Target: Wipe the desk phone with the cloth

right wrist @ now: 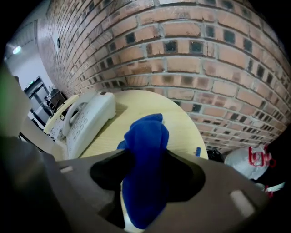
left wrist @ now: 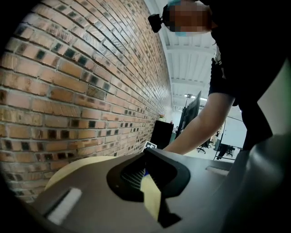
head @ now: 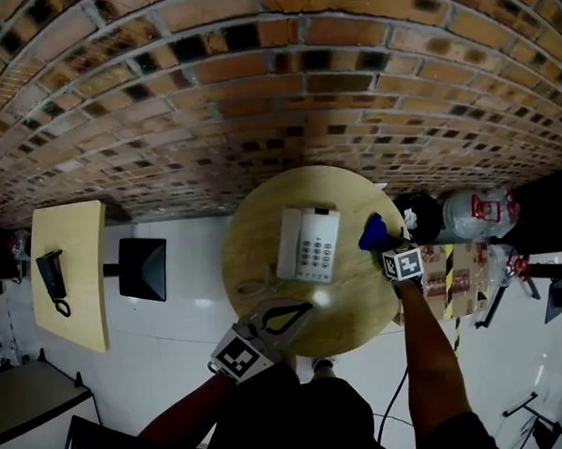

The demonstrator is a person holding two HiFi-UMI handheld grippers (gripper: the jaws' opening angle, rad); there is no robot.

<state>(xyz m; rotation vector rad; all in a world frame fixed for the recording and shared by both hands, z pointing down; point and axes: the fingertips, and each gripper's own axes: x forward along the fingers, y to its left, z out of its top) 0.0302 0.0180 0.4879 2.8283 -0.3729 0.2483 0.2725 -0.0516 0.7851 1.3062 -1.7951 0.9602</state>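
A white desk phone (head: pixel 308 244) (right wrist: pixel 86 118) lies in the middle of the round wooden table (head: pixel 266 295) (right wrist: pixel 182 123). To its right a blue cloth (head: pixel 373 233) (right wrist: pixel 145 145) stands bunched on the tabletop. My right gripper (head: pixel 384 245) (right wrist: pixel 145 157) points steeply down over it, jaws wide apart with the cloth between them and dark gaps on both sides. My left gripper (head: pixel 304 309) (left wrist: pixel 150 154) hovers over the near edge of the table, aimed toward the phone, its fingertips together and nothing in them.
A brick wall (head: pixel 274 97) runs just behind the table. A second pale table (head: pixel 70 277) with a black handset (head: pixel 51 276) and a black box (head: pixel 142 268) stand to the left. A black bin (head: pixel 421 216), a white bag (head: pixel 468 214) and cartons (head: pixel 453 285) crowd the right side.
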